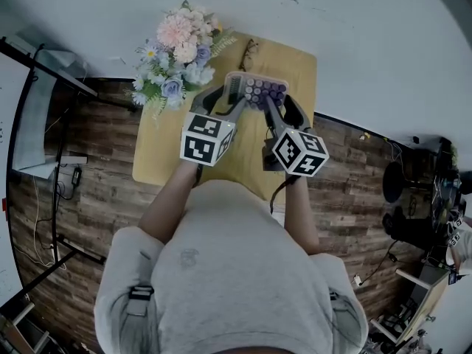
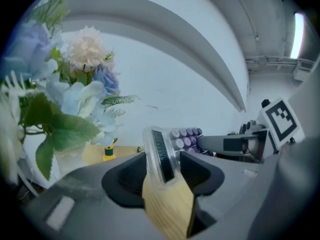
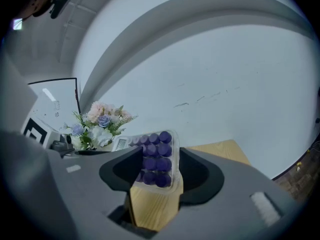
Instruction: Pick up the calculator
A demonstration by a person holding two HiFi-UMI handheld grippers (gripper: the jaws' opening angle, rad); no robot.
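Note:
The calculator, clear-cased with purple round keys and a small display, hangs above the wooden table, held from both ends. My left gripper is shut on its display end; in the left gripper view the calculator stands on edge between the jaws of that gripper. My right gripper is shut on the keypad end, and in the right gripper view the purple keys of the calculator fill the gap of that gripper. The underside is hidden.
A bouquet of pale flowers stands at the table's far left corner, close to the left gripper. A pair of glasses lies at the far edge. A small yellow-green object sits on the tabletop. White wall behind, wood floor around.

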